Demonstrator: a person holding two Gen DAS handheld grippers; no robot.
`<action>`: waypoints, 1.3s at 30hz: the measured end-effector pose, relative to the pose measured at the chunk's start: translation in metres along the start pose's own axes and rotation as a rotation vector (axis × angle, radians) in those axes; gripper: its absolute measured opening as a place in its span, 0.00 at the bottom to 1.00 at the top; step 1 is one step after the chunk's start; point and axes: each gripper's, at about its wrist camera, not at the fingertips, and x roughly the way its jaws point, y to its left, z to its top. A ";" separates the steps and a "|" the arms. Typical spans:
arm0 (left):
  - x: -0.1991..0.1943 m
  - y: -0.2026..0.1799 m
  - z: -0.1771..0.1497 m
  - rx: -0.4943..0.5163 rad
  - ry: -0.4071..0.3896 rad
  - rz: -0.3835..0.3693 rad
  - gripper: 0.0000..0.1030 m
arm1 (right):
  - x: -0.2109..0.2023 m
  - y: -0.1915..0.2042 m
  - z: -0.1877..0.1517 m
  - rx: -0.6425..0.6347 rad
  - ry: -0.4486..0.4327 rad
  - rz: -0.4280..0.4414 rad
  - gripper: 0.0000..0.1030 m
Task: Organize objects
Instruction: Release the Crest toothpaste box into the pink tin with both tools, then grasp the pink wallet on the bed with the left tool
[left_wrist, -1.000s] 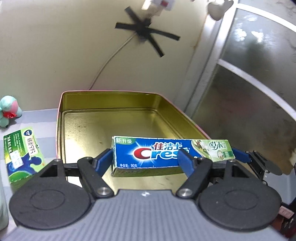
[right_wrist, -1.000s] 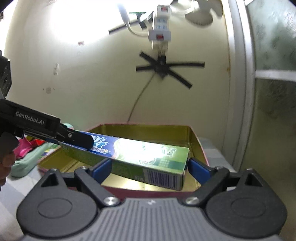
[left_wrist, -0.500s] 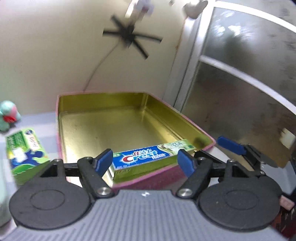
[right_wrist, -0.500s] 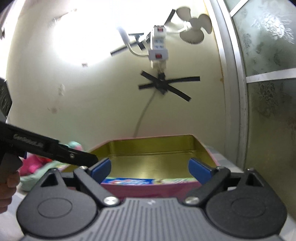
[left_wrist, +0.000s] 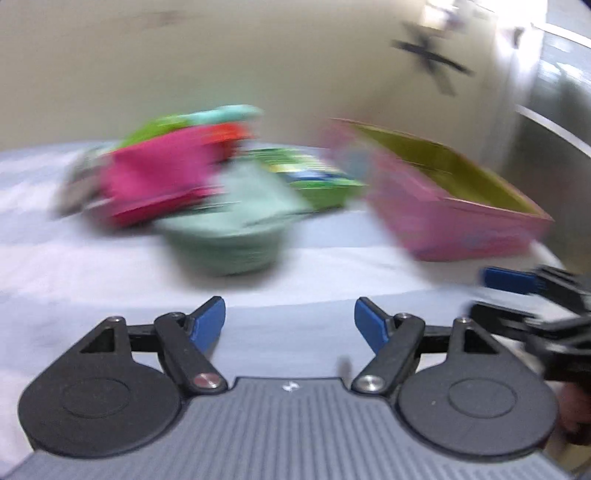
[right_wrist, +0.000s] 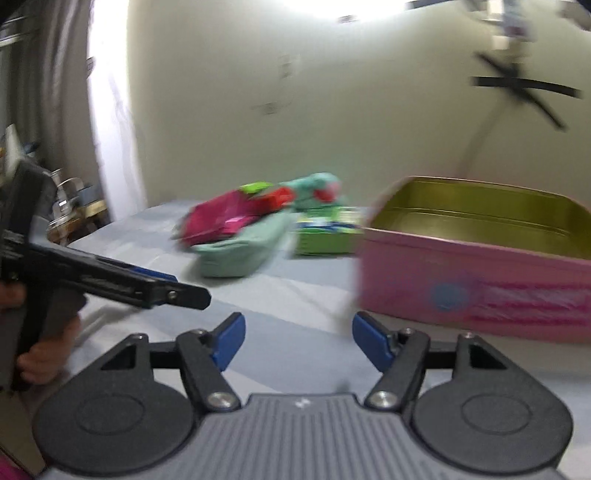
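Right gripper (right_wrist: 298, 339) closing on nothing; no writing legible

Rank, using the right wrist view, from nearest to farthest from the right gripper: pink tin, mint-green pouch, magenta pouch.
1. Pink tin, just right of the right gripper.
2. Mint-green pouch, ahead, slightly left.
3. Magenta pouch, behind it, farther left.

blur: pile of packets (left_wrist: 192, 177) smeared, labels unreadable | cut off: pink tin (right_wrist: 480, 280) at right edge
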 end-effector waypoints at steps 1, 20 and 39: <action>-0.003 0.010 -0.002 -0.026 -0.005 0.051 0.76 | 0.006 0.008 0.004 -0.013 -0.002 0.032 0.65; 0.060 0.117 0.081 -0.293 -0.115 0.004 0.72 | 0.183 0.051 0.100 0.016 0.045 0.145 0.34; -0.042 0.085 -0.013 -0.310 -0.076 -0.014 0.43 | 0.102 0.096 0.048 0.117 0.149 0.323 0.18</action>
